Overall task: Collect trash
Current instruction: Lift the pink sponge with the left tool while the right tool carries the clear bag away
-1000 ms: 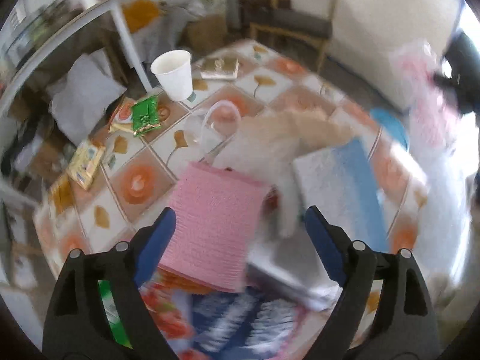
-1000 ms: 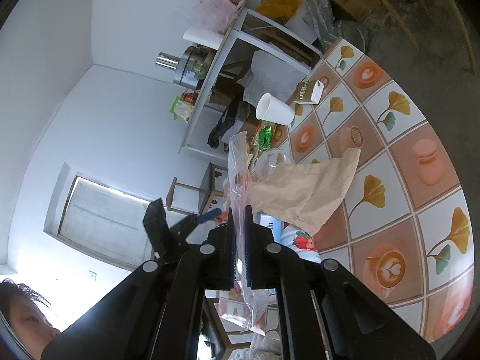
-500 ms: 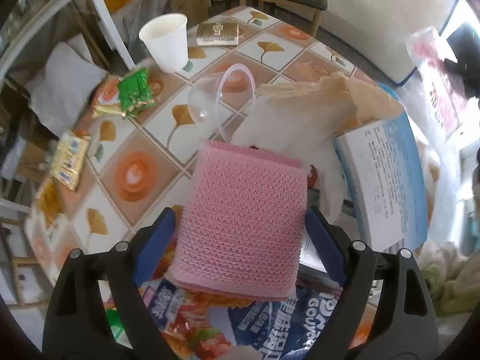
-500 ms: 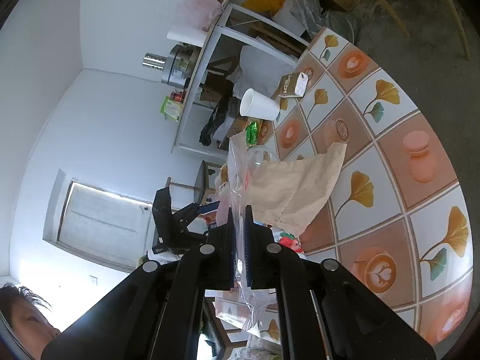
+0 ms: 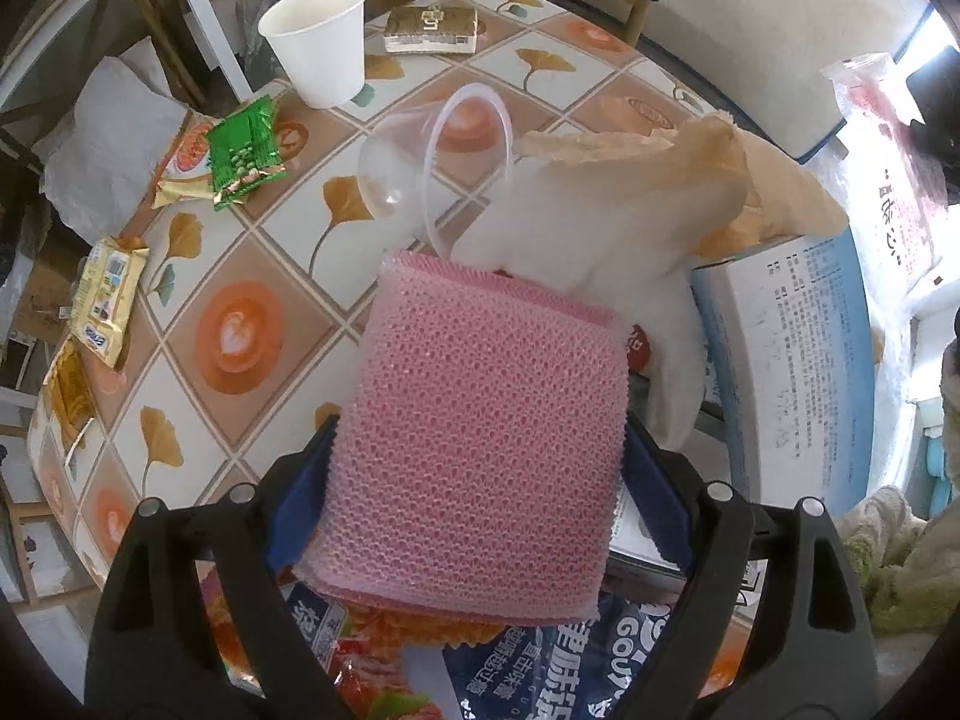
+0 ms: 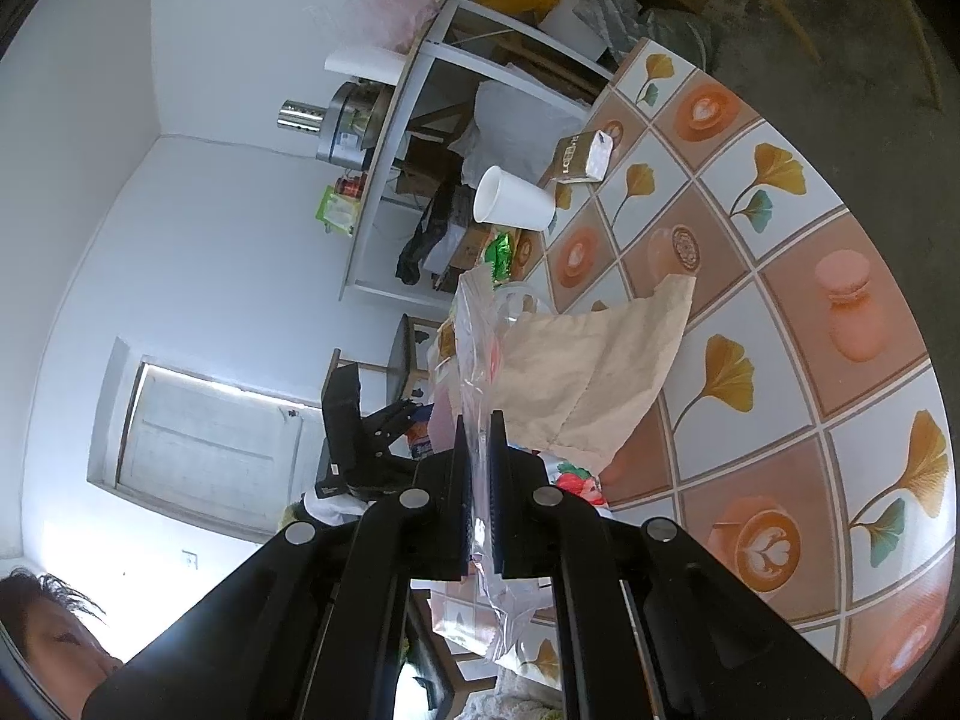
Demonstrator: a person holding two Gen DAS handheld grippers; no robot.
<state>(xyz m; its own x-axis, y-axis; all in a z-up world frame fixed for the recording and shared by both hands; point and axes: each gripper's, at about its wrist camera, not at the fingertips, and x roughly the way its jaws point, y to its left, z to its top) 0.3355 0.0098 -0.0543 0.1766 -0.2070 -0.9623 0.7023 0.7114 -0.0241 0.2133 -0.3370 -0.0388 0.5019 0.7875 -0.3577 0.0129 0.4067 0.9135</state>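
Observation:
A pink mesh sponge pack (image 5: 480, 432) lies between the blue pads of my left gripper (image 5: 477, 483), which stands open around it and touches its sides. My right gripper (image 6: 478, 498) is shut on a clear plastic bag (image 6: 477, 360) and holds it up beside the table. A brown paper bag (image 5: 648, 192) lies beyond the pink pack; it also shows in the right wrist view (image 6: 594, 372). A clear plastic cup (image 5: 432, 162) lies on its side. A white paper cup (image 5: 318, 42) stands upright at the far side.
Green snack wrapper (image 5: 243, 150), yellow wrappers (image 5: 105, 300) and a small gold box (image 5: 429, 30) lie on the tiled table (image 5: 234, 336). A blue-and-white box (image 5: 786, 348) lies to the right. Printed packets (image 5: 540, 666) lie under the left gripper. A metal shelf (image 6: 420, 120) stands behind.
My left gripper has moved forward and down over the pink pack, so its pads now flank it. My right gripper keeps hold of the clear bag and has shifted only slightly.

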